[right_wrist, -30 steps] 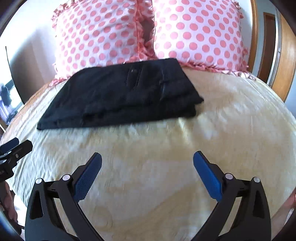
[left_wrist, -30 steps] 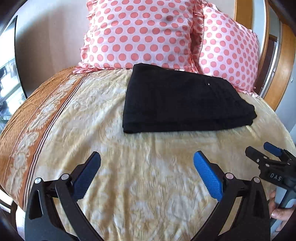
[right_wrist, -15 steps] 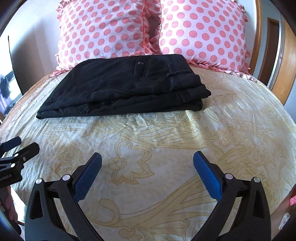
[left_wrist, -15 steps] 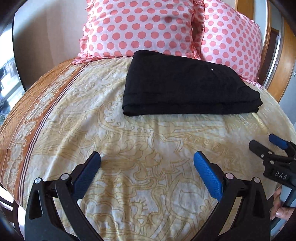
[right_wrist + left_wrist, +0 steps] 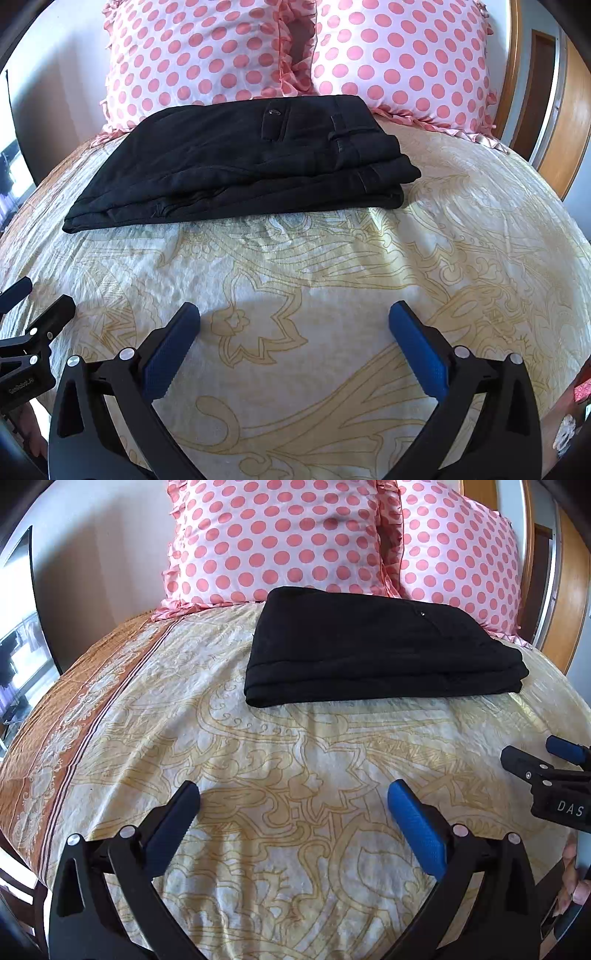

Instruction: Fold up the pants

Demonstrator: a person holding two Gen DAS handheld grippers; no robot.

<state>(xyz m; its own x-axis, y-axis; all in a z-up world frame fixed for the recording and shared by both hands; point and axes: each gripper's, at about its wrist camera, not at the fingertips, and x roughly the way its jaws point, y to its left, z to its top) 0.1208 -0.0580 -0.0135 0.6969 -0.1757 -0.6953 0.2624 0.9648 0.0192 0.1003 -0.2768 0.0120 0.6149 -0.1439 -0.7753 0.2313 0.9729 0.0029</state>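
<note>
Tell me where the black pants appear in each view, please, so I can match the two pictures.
Left wrist view: pants lie folded in the upper centre-right, on the bedspread.
Right wrist view: pants lie in the upper centre-left.
Shared landmark: the polka-dot pillows just behind the pants.

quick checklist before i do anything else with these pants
1. Pants folded into a flat stack: ok.
2. Pants lie fully on the bedspread, far edge against the pillows: ok.
3. Left gripper open, holding nothing: ok.
4. Right gripper open, holding nothing: ok.
5. Both grippers apart from the pants: ok.
6. Layers underneath lined up evenly: cannot tell.
</note>
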